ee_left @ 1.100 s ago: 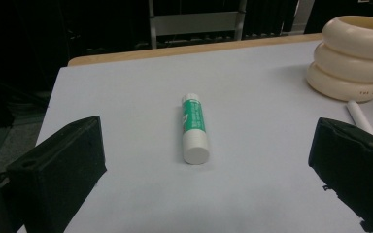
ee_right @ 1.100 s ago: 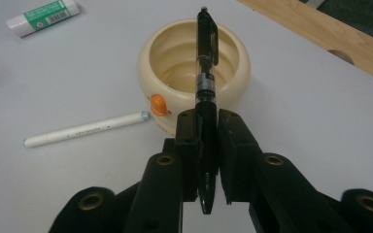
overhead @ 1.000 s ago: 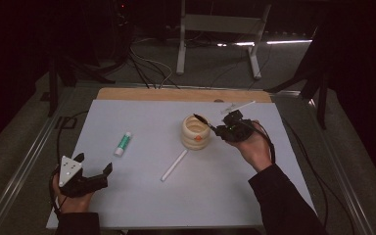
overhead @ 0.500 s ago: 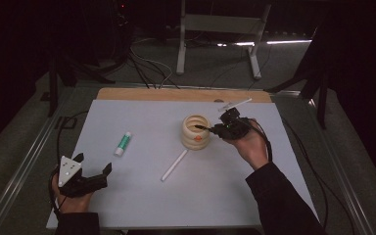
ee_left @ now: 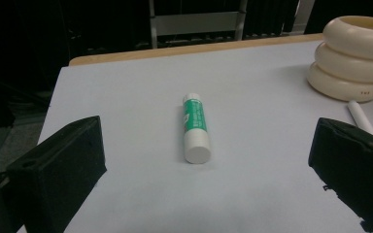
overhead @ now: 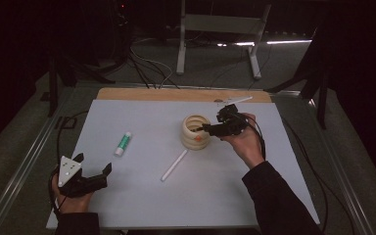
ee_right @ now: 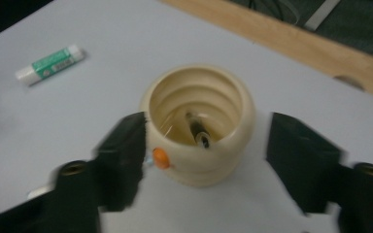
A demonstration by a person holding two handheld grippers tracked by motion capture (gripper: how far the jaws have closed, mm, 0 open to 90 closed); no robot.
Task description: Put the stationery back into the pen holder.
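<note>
A: High view first: where does the right gripper (overhead: 206,129) sit?

B: It hangs over the near right side of the cream ribbed pot (overhead: 196,132), which stands upright near the middle of the white sheet (overhead: 142,200), a little toward the far right. The person's right hand (overhead: 245,142) holds the gripper from the right.

A: Do its jaws grip anything?

B: No. In the right gripper view the jaws stand apart on either side of the pot (ee_right: 198,124), and they have just been opening. The left one lies against or just beside the pot's wall, by a small orange spot (ee_right: 161,158); the right one stands clear of it. The pads press on nothing, so the tool is released.

A: What lies inside the pot?

B: A dark slim thing (ee_right: 198,132) leans inside it, its end near the bottom. It looks like a pen, but the blur leaves that uncertain.

A: And the left gripper (overhead: 94,175)?

B: It rests at the near left corner of the sheet, in the left hand (overhead: 71,198). In the left gripper view its jaws stand wide apart with nothing between them.

A: What lies ahead of it?

B: A green and white glue stick (ee_left: 194,127) lies flat on the sheet, its white end toward the camera, well apart from the pot (ee_left: 352,58). A white stick (overhead: 174,165) lies on the sheet just in front of the pot, one end close to its base.
</note>
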